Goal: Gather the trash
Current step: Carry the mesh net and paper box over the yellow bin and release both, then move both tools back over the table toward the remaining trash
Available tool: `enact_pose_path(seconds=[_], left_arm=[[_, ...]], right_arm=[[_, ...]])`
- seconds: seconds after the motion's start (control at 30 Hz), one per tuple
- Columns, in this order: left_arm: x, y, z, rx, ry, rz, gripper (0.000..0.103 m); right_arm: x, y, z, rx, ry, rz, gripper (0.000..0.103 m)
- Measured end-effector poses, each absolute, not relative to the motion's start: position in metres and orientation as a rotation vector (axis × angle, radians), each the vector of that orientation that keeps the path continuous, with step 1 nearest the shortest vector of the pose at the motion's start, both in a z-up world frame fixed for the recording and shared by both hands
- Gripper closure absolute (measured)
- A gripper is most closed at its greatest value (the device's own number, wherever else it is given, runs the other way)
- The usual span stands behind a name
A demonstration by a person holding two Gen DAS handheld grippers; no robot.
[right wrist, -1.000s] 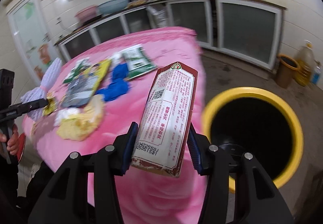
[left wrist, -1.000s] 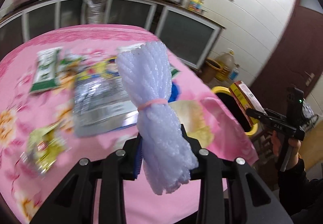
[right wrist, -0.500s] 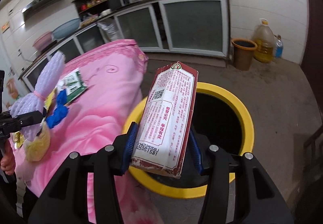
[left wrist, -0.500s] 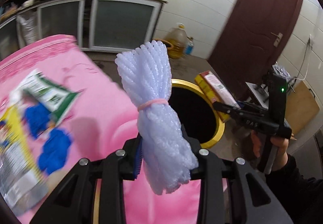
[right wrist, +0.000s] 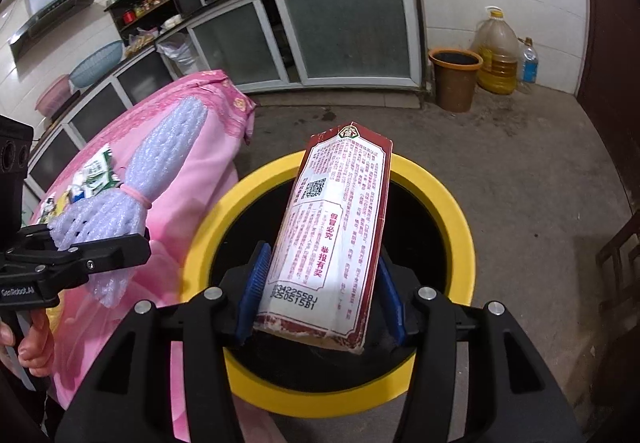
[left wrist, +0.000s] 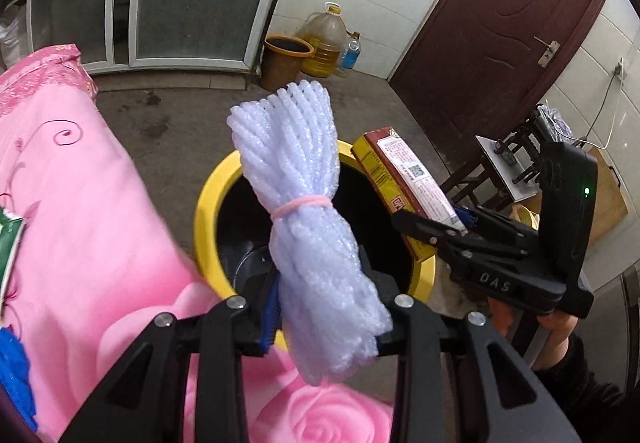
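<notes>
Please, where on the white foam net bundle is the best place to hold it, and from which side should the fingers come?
Judging by its shape, grip the foam net bundle just below the pink rubber band, where the strands are tied tight, with fingers closing from its two flanks across the long axis. The flared ends would probably squash and slip. The left gripper already holds the lower half this way, over the yellow bin.
</notes>
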State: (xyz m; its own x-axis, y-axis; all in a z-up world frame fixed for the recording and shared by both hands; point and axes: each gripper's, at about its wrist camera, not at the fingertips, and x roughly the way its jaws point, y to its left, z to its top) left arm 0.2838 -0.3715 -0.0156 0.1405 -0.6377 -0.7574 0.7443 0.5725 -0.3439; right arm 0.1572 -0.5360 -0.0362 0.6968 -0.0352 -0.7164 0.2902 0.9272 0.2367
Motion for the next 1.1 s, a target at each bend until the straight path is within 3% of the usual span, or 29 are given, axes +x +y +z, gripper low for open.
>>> enact_pose_path(seconds=[0.07,0.13,0.2,0.3,0.73,1.1], left_arm=[[0.286,-0.377,-0.018,0.114,1.037,-1.006,0.072],[0.288,-0.380,-0.021,0.105,1.046,-0.994,0.061],[0.290,-0.383,-0.019,0.074,1.044,-0.968,0.028],[0.293,-0.373,-0.011,0.020,1.020,-0.940,0.010],[0.258,-0.263,0.041,-0.044,0.814,-0.816,0.008],[0.193,-0.082,0.088,0.072,0.605,-0.539,0.008]], right_arm=[[0.160,-0.541,-0.041,0.354,0.801,-0.212,0.052],[0.160,-0.546,-0.045,0.361,0.812,-0.232,0.049],[0.160,-0.551,-0.047,0.382,0.818,-0.252,0.041],[0.153,-0.558,-0.048,0.403,0.813,-0.276,0.035],[0.094,-0.525,-0.021,0.400,0.690,-0.258,0.035],[0.100,-0.372,0.034,0.199,0.569,0.131,0.033]])
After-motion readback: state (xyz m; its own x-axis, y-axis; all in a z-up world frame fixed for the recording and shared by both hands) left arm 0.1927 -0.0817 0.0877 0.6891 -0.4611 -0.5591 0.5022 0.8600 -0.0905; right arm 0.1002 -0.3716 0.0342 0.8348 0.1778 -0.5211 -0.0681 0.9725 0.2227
